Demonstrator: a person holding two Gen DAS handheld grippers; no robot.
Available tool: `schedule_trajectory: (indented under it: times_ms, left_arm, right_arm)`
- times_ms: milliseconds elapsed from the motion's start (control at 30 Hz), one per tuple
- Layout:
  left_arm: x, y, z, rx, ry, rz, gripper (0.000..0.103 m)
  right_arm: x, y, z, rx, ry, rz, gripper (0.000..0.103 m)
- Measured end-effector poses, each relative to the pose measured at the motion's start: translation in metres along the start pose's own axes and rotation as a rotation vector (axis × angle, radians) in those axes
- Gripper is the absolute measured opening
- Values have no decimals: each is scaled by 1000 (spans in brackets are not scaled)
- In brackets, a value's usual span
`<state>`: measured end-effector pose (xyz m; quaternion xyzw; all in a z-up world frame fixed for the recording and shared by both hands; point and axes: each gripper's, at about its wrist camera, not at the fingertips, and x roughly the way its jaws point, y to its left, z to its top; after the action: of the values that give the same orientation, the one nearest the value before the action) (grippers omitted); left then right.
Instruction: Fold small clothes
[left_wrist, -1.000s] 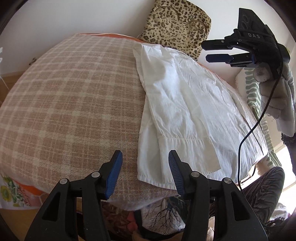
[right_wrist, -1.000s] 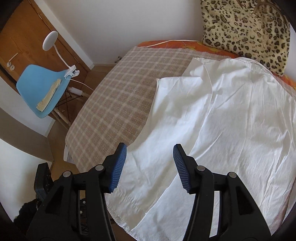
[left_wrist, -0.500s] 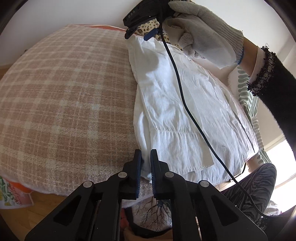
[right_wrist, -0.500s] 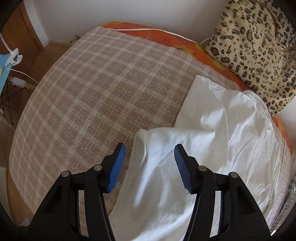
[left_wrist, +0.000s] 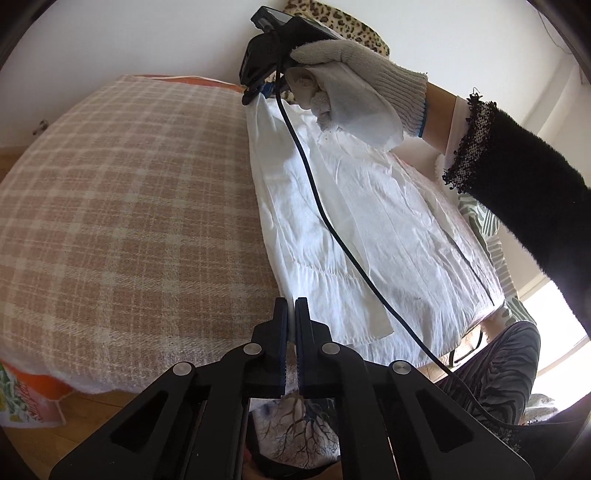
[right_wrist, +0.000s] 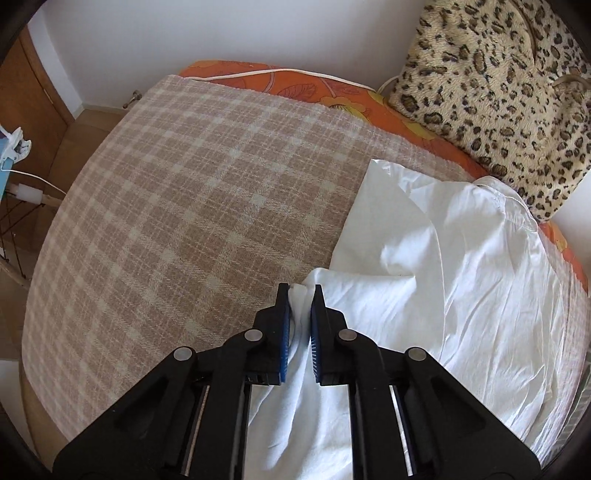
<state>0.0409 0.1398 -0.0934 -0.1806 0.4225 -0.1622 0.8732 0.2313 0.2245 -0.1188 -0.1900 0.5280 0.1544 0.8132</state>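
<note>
Blanket: checked beige blanket (right_wrist: 192, 206) covers the bed;
Sheet: orange floral sheet (right_wrist: 295, 83) shows along the far edge;
Cushion: leopard-print cushion (right_wrist: 495, 92) against the white wall (right_wrist: 184, 29);
Door: wooden door (right_wrist: 33, 92) at left

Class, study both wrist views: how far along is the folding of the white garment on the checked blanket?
Done: the white garment lies spread on the checked blanket, one sleeve already folded in over it. In hand: the left gripper pinches its near edge; the right gripper is closing on bunched cloth at the far end. Left: the main folds.
</note>
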Motion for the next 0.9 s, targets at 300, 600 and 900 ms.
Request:
schedule_trajectory:
  times_ms: [300, 600, 900]
  left_arm:
    - [0, -43, 11, 109, -27, -70, 2]
    - [25, -95, 10, 243, 23, -125, 2]
    - [55, -133, 5, 349, 93, -151, 2]
  right_arm:
    - [-51, -61, -12, 114, -97, 160, 9]
    - [-81, -142, -43, 184, -128, 164, 9]
    - [-61, -197, -70, 220, -99, 132, 9]
